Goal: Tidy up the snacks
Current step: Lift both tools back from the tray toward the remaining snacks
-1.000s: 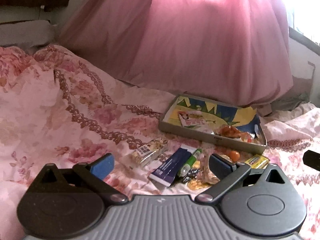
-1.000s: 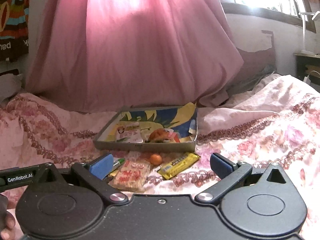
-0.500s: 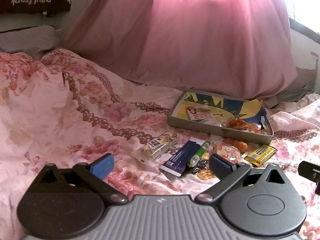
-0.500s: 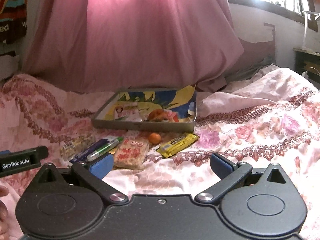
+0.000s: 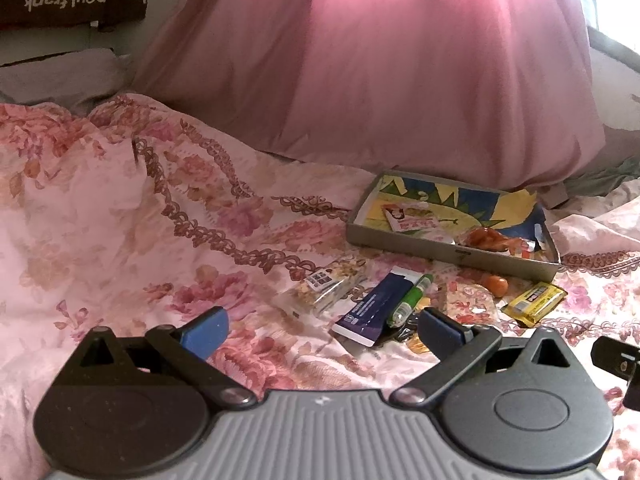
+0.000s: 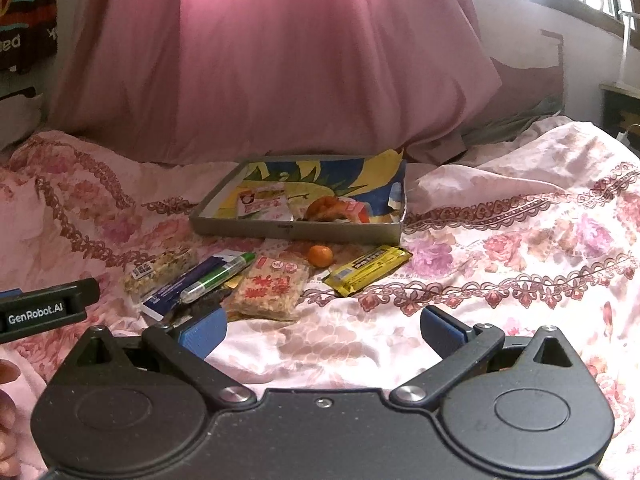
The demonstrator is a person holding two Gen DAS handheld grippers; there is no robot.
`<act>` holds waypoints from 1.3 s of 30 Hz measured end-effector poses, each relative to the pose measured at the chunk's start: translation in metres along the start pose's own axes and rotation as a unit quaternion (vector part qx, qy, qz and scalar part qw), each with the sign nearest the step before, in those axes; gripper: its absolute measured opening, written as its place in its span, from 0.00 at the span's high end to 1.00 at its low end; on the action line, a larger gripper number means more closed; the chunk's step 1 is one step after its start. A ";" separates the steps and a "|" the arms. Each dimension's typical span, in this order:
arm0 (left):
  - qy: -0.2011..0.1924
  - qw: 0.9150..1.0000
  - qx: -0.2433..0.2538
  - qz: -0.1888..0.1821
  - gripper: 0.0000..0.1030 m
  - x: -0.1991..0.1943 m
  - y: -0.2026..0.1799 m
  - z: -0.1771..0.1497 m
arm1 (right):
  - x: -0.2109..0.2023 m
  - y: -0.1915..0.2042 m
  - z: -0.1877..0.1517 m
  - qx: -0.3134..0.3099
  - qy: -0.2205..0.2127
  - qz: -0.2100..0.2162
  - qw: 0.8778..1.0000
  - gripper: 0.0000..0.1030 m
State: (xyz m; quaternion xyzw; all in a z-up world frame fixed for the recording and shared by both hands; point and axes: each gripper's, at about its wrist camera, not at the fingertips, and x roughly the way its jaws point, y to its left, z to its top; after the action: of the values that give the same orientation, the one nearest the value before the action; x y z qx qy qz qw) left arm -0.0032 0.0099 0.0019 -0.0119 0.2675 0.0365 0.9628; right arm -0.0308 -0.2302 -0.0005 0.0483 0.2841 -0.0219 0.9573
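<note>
Item 1: I am holding the left tool (image 5: 320, 330) released, its blue pads (image 5: 204, 330) spread wide over the flowered bed cover (image 5: 120, 220), gripping nothing.

Item 2: I am holding the right tool (image 6: 322, 330) likewise released and empty, above the cover's near part.

Item 3: the grey tray (image 6: 296, 230) is sitting on the bed (image 6: 520, 240) toward the pink curtain (image 6: 280, 60). It is carrying a white-and-red packet (image 6: 262, 202) at its left and a reddish-orange wrapped snack (image 6: 330, 208) against its near wall.

Item 4: loose goods are lying on the cover just before the tray's near wall. From left to right in the right wrist view: a clear nut bar (image 6: 160, 270), a dark blue box (image 6: 182, 288) with a green-capped pen (image 6: 218, 276) lying across it, a rice-cracker pack (image 6: 272, 288), a small orange (image 6: 320, 256) and a yellow bar (image 6: 368, 270). The orange is sitting nearest the tray, apart from its wall.
</note>
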 end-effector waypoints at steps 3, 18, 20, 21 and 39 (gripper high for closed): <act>0.003 1.000 -0.003 0.003 0.00 0.001 0.001 0.000 | 0.001 0.003 0.000 -0.006 0.003 0.003 1.000 0.00; 0.035 0.999 -0.017 0.018 0.00 0.019 0.009 0.013 | 0.024 0.003 0.012 -0.007 0.042 0.030 0.999 0.01; 0.041 0.999 -0.019 0.018 0.00 0.024 0.010 0.016 | 0.027 0.001 0.015 -0.003 0.043 0.028 0.999 0.01; 0.044 0.999 -0.020 0.018 0.00 0.026 0.010 0.017 | 0.029 0.000 0.018 0.003 0.042 0.027 0.999 0.01; 0.044 0.998 0.034 0.018 0.00 0.063 -0.003 0.047 | 0.064 -0.008 0.047 -0.010 0.048 0.038 0.998 0.01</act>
State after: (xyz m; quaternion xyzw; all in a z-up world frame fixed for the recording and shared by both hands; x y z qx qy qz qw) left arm 0.0747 0.0134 0.0093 0.0240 0.3107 0.0440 0.9492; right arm 0.0479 -0.2444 0.0029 0.0504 0.3281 0.0196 0.9431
